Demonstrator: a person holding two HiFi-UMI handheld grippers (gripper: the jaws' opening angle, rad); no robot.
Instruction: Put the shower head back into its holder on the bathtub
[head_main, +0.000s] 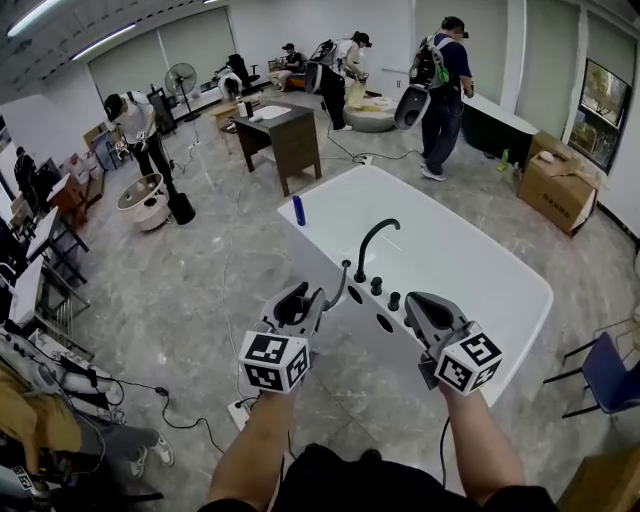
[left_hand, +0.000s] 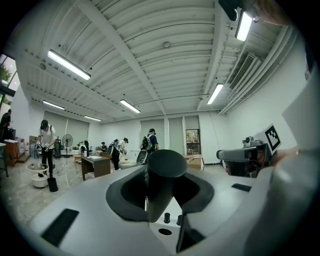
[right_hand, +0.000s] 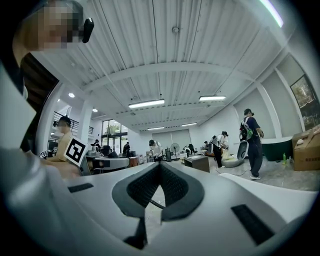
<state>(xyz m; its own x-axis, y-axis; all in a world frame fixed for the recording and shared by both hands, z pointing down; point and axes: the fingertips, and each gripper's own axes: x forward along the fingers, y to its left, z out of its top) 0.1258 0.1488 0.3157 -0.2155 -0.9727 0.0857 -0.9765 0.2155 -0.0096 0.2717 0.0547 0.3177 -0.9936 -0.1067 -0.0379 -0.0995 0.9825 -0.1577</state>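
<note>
A white bathtub (head_main: 470, 260) fills the middle right of the head view, with a black curved faucet (head_main: 375, 240), two black knobs (head_main: 385, 292) and dark oval openings (head_main: 385, 323) along its near rim. My left gripper (head_main: 305, 298) is at the tub's near corner, shut on the black shower head (head_main: 296, 306), whose hose (head_main: 341, 283) curves up beside it. In the left gripper view the black shower head (left_hand: 165, 172) stands between the pads (left_hand: 130, 192), above the knobs (left_hand: 166, 217) and one opening (left_hand: 165, 231). My right gripper (head_main: 418, 305) hovers over the rim to the right, shut and holding nothing (right_hand: 159, 172).
A blue bottle (head_main: 299, 210) stands on the tub's far left corner. A dark desk (head_main: 280, 135), a fan (head_main: 182, 78), cardboard boxes (head_main: 558, 185) and several people are further back. A blue chair (head_main: 605, 375) is at the right; a cable and power strip (head_main: 238, 408) lie on the floor.
</note>
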